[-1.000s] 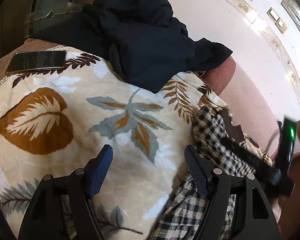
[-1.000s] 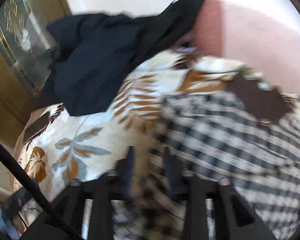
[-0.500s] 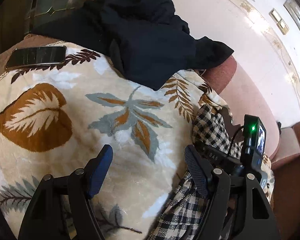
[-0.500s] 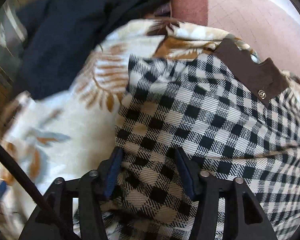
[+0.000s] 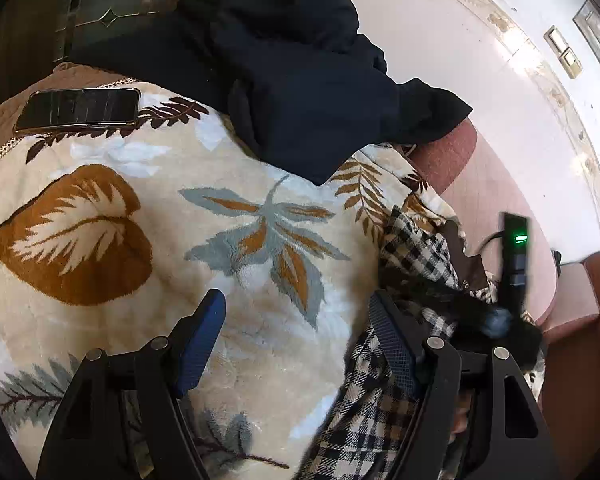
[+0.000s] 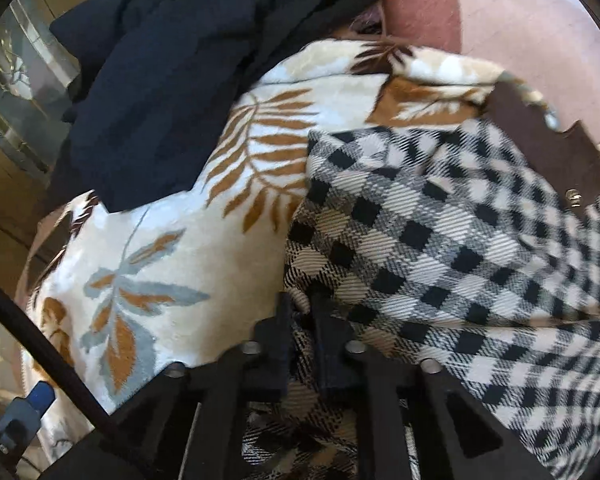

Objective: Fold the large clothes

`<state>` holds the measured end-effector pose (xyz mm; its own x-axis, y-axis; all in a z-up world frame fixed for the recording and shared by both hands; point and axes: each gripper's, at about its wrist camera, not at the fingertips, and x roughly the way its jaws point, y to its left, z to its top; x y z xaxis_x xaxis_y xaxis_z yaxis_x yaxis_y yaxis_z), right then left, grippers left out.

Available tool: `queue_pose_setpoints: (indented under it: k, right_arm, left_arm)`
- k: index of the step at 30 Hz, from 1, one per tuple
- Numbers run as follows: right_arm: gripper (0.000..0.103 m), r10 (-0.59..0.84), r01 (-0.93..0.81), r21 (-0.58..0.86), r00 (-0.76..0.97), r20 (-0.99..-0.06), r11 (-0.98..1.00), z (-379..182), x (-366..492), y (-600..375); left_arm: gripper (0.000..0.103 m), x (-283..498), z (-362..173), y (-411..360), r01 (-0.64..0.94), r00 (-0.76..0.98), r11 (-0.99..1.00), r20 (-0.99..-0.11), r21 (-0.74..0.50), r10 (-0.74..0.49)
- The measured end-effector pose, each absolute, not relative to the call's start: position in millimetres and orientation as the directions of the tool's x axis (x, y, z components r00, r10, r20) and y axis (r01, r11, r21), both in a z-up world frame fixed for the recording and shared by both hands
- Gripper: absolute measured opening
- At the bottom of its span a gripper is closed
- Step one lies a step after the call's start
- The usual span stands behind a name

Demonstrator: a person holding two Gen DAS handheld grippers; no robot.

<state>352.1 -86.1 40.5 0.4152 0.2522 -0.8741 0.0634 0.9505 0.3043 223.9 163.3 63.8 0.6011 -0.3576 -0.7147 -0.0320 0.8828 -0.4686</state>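
Observation:
A black, white and tan checked garment (image 6: pixel 440 240) with a brown collar piece (image 6: pixel 540 148) lies crumpled on a leaf-patterned blanket (image 6: pixel 172 248). My right gripper (image 6: pixel 302 320) is shut on the garment's left edge, with a fold of checked cloth pinched between its narrow-set jaws. In the left wrist view the same garment (image 5: pixel 416 240) is at the right. The right tool's housing with a green light (image 5: pixel 516 248) shows beside it. My left gripper (image 5: pixel 296 312) hovers open over the blanket (image 5: pixel 140 220) with nothing between its blue pads; its right finger is next to the checked cloth.
A dark navy garment (image 5: pixel 292 80) is heaped at the blanket's far side, against a pink sofa back (image 5: pixel 492 200). A phone (image 5: pixel 78 109) lies face up at the far left edge of the blanket. A white wall rises behind the sofa.
The right gripper's jaws have narrowed onto the checked cloth and it has shifted toward the garment's left edge. The left gripper has stayed put and open.

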Motion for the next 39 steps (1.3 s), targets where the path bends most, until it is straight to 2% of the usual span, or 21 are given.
queue_pose_setpoints:
  k: [2, 5, 8, 10, 13, 16, 19, 22, 24, 26, 29, 31, 34, 35, 39]
  right_arm:
    - [0.023, 0.320, 0.034, 0.377, 0.463, -0.827, 0.926, 64, 344, -98]
    - [0.023, 0.234, 0.073, 0.324, 0.547, -0.804, 0.943, 89, 339, -115]
    - [0.021, 0.098, 0.173, 0.212, 0.505, -0.857, 0.962, 77, 351, -124]
    - [0.019, 0.056, 0.210, 0.167, 0.450, -0.891, 0.963, 54, 362, -122]
    - [0.020, 0.087, 0.201, 0.178, 0.394, -0.915, 0.963, 22, 377, -109]
    - [0.021, 0.050, 0.147, 0.121, 0.414, -0.909, 0.982, 26, 377, -96]
    - [0.021, 0.078, 0.123, 0.153, 0.472, -0.878, 0.981, 46, 356, -105]
    - [0.021, 0.038, 0.140, 0.132, 0.535, -0.844, 0.981, 68, 312, -134]
    - [0.027, -0.014, 0.176, 0.097, 0.543, -0.840, 0.980, 73, 278, -166]
    - [0.032, -0.088, 0.243, 0.044, 0.508, -0.857, 0.969, 67, 250, -206]
    - [0.032, -0.207, 0.418, -0.024, 0.398, -0.894, 0.908, 47, 209, -286]
    - [0.028, -0.209, 0.556, 0.037, 0.373, -0.904, 0.831, 45, 171, -348]
    - [0.031, -0.240, 0.738, 0.149, 0.393, -0.888, 0.658, 68, 94, -425]
    - [0.035, -0.261, 0.766, 0.159, 0.394, -0.881, 0.622, 76, 73, -440]
    - [0.037, -0.331, 0.848, 0.224, 0.412, -0.849, 0.480, 109, -30, -495]
  left_arm:
    - [0.073, 225, 63, 166, -0.039, 0.602, 0.879, -0.713, -0.476, -0.360]
    - [0.073, 227, 61, 169, -0.052, 0.600, 0.875, -0.715, -0.482, -0.358]
    - [0.073, 228, 59, 168, -0.052, 0.592, 0.879, -0.723, -0.475, -0.356]
    - [0.073, 227, 59, 166, -0.047, 0.594, 0.884, -0.724, -0.466, -0.350]
    - [0.073, 228, 58, 162, -0.039, 0.595, 0.892, -0.727, -0.451, -0.342]
    - [0.073, 229, 56, 157, -0.031, 0.587, 0.898, -0.736, -0.439, -0.339]
    - [0.073, 228, 54, 151, -0.016, 0.578, 0.904, -0.742, -0.427, -0.340]
    - [0.073, 226, 54, 148, -0.004, 0.577, 0.907, -0.741, -0.422, -0.343]
    - [0.073, 225, 54, 146, 0.001, 0.576, 0.908, -0.742, -0.419, -0.343]
    - [0.073, 224, 54, 143, 0.004, 0.573, 0.910, -0.745, -0.414, -0.341]
    - [0.073, 222, 55, 136, 0.015, 0.571, 0.916, -0.749, -0.401, -0.337]
    - [0.073, 218, 58, 130, 0.030, 0.572, 0.921, -0.750, -0.388, -0.334]
    - [0.073, 212, 63, 118, 0.061, 0.577, 0.932, -0.749, -0.358, -0.325]
    - [0.073, 210, 63, 115, 0.070, 0.576, 0.934, -0.750, -0.350, -0.325]
    - [0.073, 203, 60, 95, 0.116, 0.559, 0.940, -0.762, -0.320, -0.328]
